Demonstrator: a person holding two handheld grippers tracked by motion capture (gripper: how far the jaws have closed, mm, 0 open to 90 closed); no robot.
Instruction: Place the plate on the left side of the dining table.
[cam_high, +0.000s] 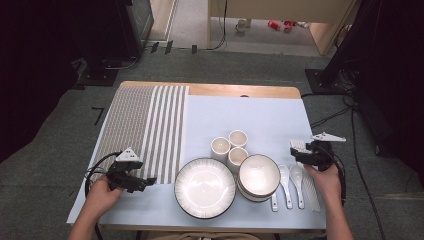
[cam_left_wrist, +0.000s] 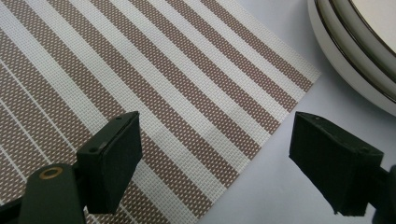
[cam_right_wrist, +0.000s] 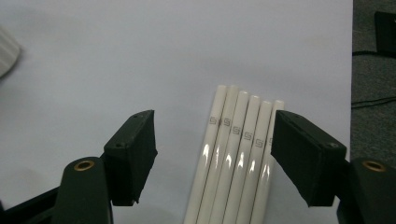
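Your right hand-held gripper (cam_right_wrist: 212, 156) straddles the white chopsticks (cam_right_wrist: 238, 158), jaws open, not yet pinching: lower and close. Left hand-held gripper (cam_left_wrist: 215, 163) hovers open over the striped placemat's (cam_left_wrist: 140, 79) corner.
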